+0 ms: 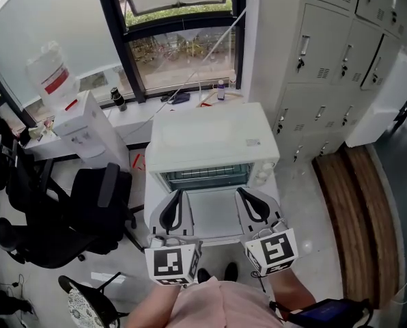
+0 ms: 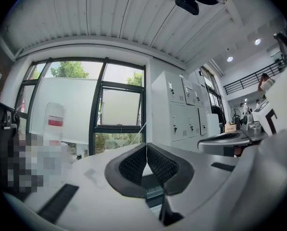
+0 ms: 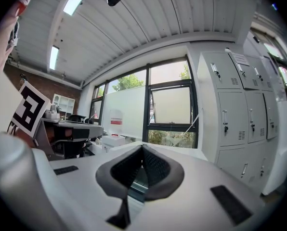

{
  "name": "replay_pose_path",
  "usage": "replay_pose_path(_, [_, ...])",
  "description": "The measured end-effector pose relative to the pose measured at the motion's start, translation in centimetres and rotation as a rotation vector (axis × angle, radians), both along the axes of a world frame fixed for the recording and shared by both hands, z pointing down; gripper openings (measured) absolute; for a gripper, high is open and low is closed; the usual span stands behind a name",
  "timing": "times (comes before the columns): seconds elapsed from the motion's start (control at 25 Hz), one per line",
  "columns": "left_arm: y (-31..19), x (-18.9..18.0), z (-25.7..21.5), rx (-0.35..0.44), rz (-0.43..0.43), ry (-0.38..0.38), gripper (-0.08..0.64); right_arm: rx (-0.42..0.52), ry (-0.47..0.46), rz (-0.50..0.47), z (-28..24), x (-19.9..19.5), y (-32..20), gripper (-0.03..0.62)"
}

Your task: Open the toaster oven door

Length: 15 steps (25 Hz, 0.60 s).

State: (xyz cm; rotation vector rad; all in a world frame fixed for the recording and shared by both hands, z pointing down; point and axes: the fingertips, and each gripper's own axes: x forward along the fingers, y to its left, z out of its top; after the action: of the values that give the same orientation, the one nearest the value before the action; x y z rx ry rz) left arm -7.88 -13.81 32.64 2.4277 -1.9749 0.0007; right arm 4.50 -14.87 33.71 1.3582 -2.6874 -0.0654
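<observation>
A white toaster oven (image 1: 210,141) stands on a small white table in the head view. Its glass door (image 1: 214,214) lies swung down flat toward me, and the wire rack (image 1: 205,177) inside shows. My left gripper (image 1: 176,197) hovers over the door's left side and my right gripper (image 1: 244,195) over its right side. Both are shut with nothing held. In the left gripper view the black ribbed pads (image 2: 134,165) of the left gripper (image 2: 146,148) meet. The right gripper (image 3: 142,150) is likewise closed pad to pad.
A black office chair (image 1: 87,210) stands left of the table, with a white water dispenser (image 1: 87,125) behind it. Grey lockers (image 1: 333,60) line the right side, a wooden bench (image 1: 357,203) before them. The window sill (image 1: 183,101) carries bottles and cables.
</observation>
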Motion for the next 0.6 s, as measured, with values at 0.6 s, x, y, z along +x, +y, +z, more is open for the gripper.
replay_pose_path(0.6, [-0.37, 0.89, -0.31, 0.018, 0.030, 0.010, 0.014, 0.014, -0.001, 0.016, -0.34, 0.31, -0.04, 0.002])
